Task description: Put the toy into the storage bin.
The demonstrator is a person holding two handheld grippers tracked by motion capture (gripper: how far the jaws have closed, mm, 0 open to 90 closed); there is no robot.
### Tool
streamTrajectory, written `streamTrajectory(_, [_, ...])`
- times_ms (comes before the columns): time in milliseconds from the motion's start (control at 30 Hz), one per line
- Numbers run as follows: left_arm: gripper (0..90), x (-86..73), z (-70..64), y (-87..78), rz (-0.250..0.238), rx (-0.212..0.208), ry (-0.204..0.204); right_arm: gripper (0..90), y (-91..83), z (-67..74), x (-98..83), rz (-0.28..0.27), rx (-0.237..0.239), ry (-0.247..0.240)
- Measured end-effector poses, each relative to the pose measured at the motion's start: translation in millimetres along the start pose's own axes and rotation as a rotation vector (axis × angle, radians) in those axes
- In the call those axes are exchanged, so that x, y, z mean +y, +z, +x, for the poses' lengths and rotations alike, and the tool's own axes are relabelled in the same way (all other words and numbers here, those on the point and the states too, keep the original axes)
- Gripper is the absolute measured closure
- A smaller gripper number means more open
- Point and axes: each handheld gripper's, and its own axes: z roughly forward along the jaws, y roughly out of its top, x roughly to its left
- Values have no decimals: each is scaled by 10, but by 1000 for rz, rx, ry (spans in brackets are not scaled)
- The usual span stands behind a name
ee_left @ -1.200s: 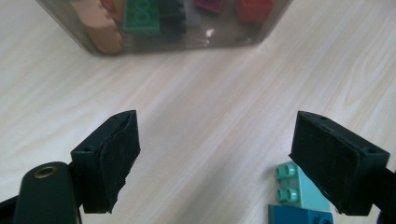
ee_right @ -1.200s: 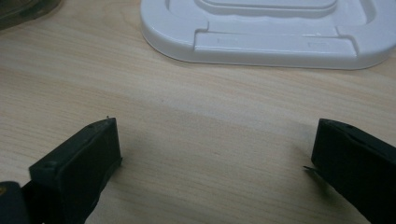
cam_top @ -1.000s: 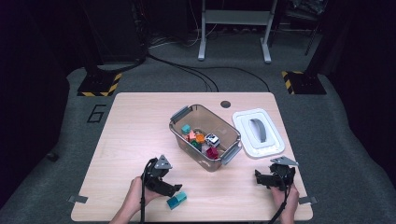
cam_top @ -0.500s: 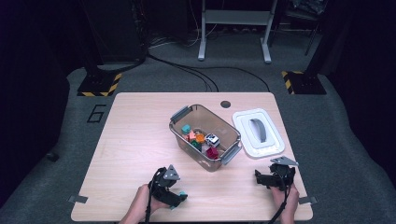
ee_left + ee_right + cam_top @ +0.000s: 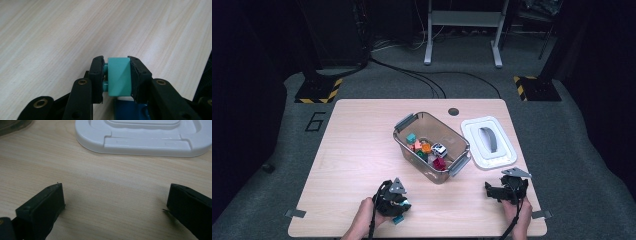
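- The teal block (image 5: 119, 76) sits near the front edge of the table (image 5: 357, 140), clamped between the pads of the left gripper (image 5: 116, 75), whose jaws have just been closing onto it.
- We judge the grip shallow: only the pad tips bear on the block's sides, so a quick lift could let it pivot or slip out.
- A blue block (image 5: 130, 110) lies just beside it under the jaws; we may drag or snag it on the way up.
- The bin (image 5: 432, 147) of toys stands well apart; a long carry raises the drop risk.
- The right gripper (image 5: 113, 202) rests wide open on bare wood before the white lid (image 5: 142, 135), holding nothing.
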Motion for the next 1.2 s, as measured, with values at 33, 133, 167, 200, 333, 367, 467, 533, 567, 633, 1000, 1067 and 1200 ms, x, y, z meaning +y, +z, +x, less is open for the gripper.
streamTrajectory(33, [672,0,11,0,-5,4,-7,5,1,2,0,-1,0,2])
streamTrajectory(133, [673,4,43,-9,-7,1,-14,5,1,2,1,-1,0,3])
streamTrajectory(167, [673,5,55,-12,-8,3,-14,5,0,0,0,1,0,0])
streamTrajectory(200, [673,8,72,-21,-20,14,-22,5,0,0,0,0,0,-1])
streamTrajectory(333, [673,23,126,-50,-30,26,-31,5,0,0,0,0,0,0])
streamTrajectory(367, [674,23,126,-50,-30,26,-31,5,0,0,0,0,0,0])
streamTrajectory(467, [674,37,183,-65,-40,37,-39,5,0,1,0,0,0,2])
streamTrajectory(533, [674,43,219,-69,-48,44,-47,5,0,-1,0,0,0,0])
streamTrajectory(567, [674,49,235,-78,-45,50,-49,5,0,1,0,1,0,1])
streamTrajectory(633, [674,55,271,-87,-54,52,-58,5,1,-1,0,0,0,0])
streamTrajectory(1000, [674,121,468,-194,-83,104,-77,5,0,-1,0,0,1,-1])
streamTrajectory(1067, [673,131,504,-217,-89,110,-80,5,0,0,0,0,1,0])
streamTrajectory(1200, [674,149,581,-274,-103,128,-92,5,0,0,0,0,0,1])
